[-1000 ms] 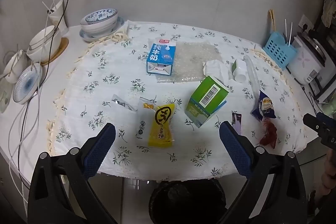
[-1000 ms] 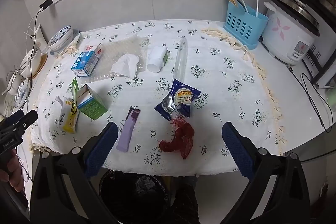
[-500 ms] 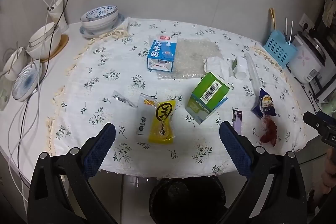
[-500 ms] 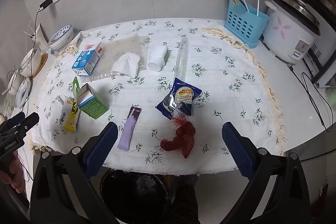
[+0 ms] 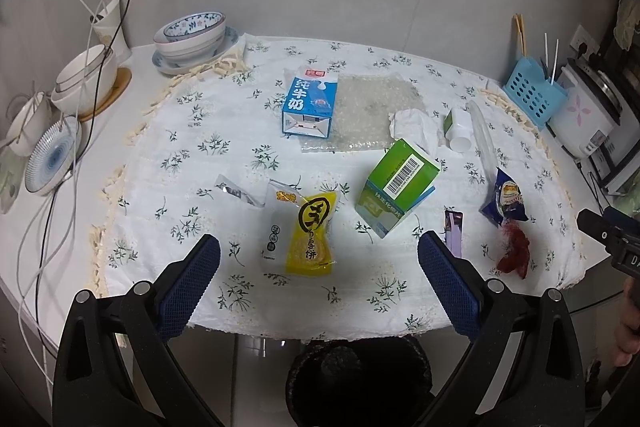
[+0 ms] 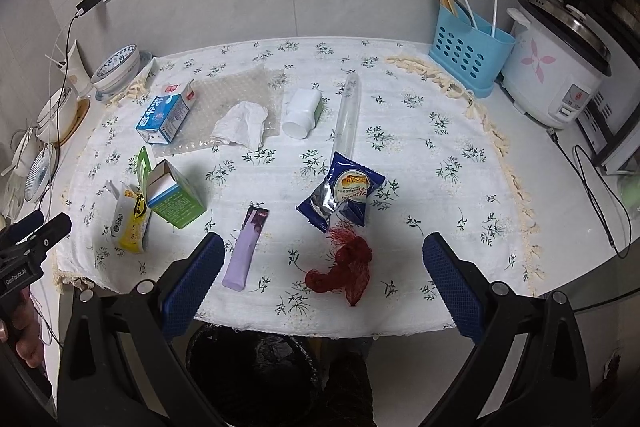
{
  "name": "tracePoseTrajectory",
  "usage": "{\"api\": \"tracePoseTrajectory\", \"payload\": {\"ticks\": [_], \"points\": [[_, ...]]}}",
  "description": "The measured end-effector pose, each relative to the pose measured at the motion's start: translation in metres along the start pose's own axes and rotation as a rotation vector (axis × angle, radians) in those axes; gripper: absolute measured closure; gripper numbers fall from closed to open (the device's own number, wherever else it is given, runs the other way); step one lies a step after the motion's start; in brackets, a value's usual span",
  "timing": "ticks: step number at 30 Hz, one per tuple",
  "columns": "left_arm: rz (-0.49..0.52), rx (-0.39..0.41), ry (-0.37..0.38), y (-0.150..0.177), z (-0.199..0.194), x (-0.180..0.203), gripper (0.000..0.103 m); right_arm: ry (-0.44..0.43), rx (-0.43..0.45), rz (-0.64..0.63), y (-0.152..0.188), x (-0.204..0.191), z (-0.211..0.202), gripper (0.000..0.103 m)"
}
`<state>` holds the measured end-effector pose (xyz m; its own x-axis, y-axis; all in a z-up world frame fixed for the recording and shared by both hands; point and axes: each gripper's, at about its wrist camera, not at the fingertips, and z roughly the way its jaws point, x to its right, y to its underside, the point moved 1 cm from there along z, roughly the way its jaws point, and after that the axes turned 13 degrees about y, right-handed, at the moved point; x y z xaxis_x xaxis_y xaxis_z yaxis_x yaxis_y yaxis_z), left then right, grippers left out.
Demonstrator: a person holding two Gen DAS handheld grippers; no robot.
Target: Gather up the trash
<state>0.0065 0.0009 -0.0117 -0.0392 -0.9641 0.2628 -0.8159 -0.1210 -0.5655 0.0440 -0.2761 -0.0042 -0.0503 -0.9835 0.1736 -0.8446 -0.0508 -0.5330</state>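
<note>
Trash lies on a floral tablecloth (image 5: pixel 200 155): a yellow snack packet (image 5: pixel 310 231), a green carton (image 5: pixel 396 183), a blue milk carton (image 5: pixel 310 103), a purple sachet (image 6: pixel 246 251), a blue wrapper (image 6: pixel 344 191), red netting (image 6: pixel 344 267), a crumpled tissue (image 6: pixel 242 123), a white bottle (image 6: pixel 302 113) and bubble wrap (image 5: pixel 368 111). A black-lined bin (image 6: pixel 248 371) stands under the front edge. My left gripper (image 5: pixel 318 283) is open and empty, before the yellow packet. My right gripper (image 6: pixel 320 281) is open and empty, before the red netting.
Stacked bowls (image 5: pixel 192 33) and plates (image 5: pixel 52 155) with loose cables stand at the left. A blue utensil caddy (image 6: pixel 468 55) and a rice cooker (image 6: pixel 556 67) stand at the right. A clear plastic tube (image 6: pixel 348 115) lies mid-table.
Both grippers have drawn back and up slightly, so the table sits a little farther away in each view. Nothing on the table has moved.
</note>
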Motion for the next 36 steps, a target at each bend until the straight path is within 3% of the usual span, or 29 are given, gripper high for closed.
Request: {"api": "tracePoseTrajectory", "payload": {"ticks": [36], "points": [[0.011,-0.024,0.000,0.0014,0.0076,0.0055,0.006,-0.005,0.014,0.026,-0.0022,0.0094,-0.0040,0.008]]}}
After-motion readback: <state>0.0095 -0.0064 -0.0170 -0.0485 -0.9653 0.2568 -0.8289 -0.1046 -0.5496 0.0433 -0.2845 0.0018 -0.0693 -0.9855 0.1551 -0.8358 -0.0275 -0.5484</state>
